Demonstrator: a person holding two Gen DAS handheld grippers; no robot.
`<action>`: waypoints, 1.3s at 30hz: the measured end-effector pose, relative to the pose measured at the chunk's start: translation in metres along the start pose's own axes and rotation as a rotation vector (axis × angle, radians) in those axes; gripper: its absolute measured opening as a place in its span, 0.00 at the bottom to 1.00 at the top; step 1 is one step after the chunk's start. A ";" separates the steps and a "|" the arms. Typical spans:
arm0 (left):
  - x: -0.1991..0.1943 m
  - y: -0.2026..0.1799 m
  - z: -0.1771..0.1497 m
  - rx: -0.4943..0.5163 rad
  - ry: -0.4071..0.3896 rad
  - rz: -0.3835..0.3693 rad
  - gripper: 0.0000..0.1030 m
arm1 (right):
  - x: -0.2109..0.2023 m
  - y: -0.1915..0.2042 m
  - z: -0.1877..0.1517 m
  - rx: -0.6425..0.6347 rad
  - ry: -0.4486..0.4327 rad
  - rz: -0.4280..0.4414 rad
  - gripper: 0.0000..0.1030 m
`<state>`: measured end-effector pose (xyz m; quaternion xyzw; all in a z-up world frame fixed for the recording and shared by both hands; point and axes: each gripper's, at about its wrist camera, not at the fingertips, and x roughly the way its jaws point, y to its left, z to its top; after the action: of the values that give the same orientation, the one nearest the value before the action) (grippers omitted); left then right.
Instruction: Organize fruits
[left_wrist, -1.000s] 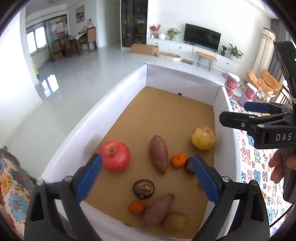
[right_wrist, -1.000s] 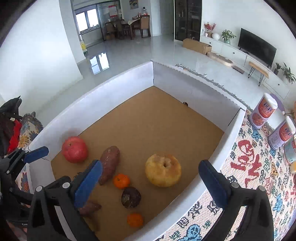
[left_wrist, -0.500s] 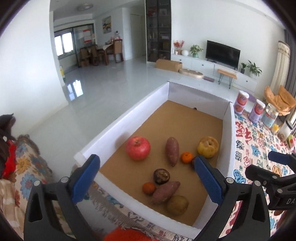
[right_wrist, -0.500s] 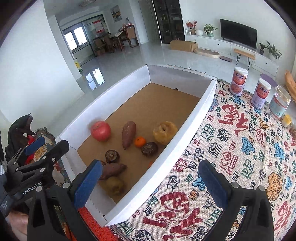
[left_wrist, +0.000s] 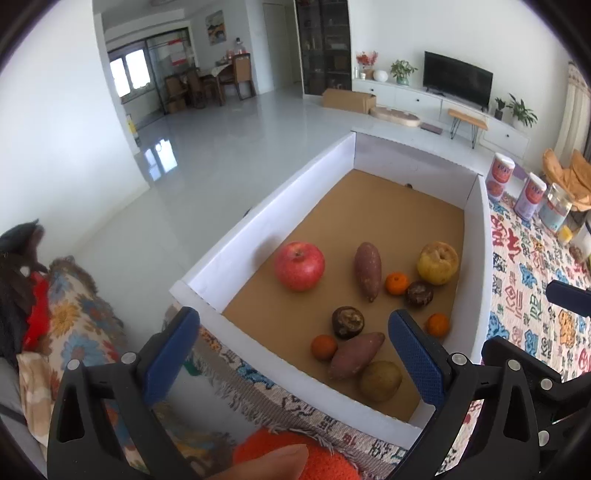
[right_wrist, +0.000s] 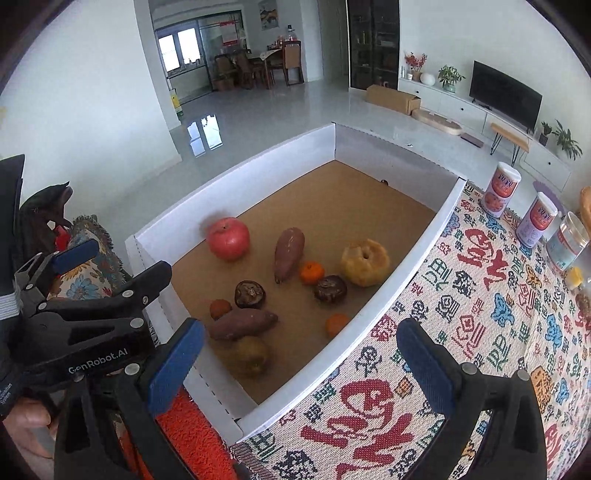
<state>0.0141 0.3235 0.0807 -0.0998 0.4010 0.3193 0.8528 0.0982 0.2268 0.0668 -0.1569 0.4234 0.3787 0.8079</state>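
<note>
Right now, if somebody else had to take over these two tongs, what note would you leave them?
Left tongs: open, empty, held back near the box's close end.
Right tongs: open, empty, over the patterned cloth beside the box.
All produce lies loose in the white box: red apple, yellow fruit, two sweet potatoes, three small oranges, two dark round fruits, one brownish fruit.
Done: nothing visibly grouped.
Left: probably sort by kind.
</note>
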 end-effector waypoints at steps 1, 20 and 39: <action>-0.001 0.002 0.001 -0.005 0.005 -0.002 0.99 | 0.000 0.002 0.002 0.001 0.002 -0.005 1.00; -0.013 0.029 0.010 -0.043 -0.023 0.005 0.99 | -0.013 0.036 0.029 -0.075 0.025 -0.013 1.00; -0.015 0.035 0.016 -0.063 0.005 -0.033 0.99 | -0.021 0.038 0.036 -0.079 0.034 -0.032 1.00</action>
<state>-0.0054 0.3508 0.1056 -0.1343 0.3910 0.3173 0.8535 0.0827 0.2622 0.1075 -0.2019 0.4193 0.3797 0.7995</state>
